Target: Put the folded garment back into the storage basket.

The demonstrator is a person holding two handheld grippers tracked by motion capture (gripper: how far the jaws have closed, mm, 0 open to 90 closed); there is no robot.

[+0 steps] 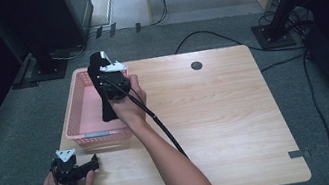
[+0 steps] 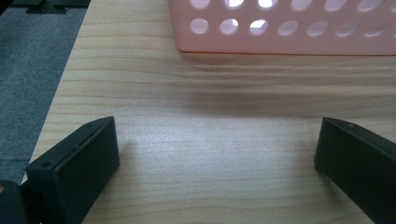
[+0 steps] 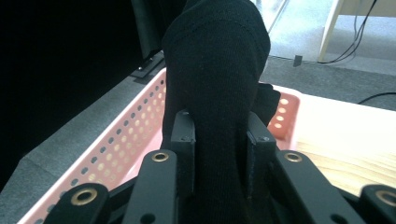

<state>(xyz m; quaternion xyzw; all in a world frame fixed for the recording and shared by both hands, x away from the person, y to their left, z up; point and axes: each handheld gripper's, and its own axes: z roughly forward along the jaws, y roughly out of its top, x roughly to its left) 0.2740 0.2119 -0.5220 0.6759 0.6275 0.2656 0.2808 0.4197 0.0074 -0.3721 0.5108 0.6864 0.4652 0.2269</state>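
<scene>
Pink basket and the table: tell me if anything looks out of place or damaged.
Nothing stands out. The pink basket sits square and intact on the table; the right tongs hold a black sock over it, and the left tongs rest open.

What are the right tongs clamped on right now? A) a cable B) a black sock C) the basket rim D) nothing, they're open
B: in the right gripper view the right tongs are shut on a black sock, held over the pink basket; the high view shows the sock hanging above the basket too.
</scene>
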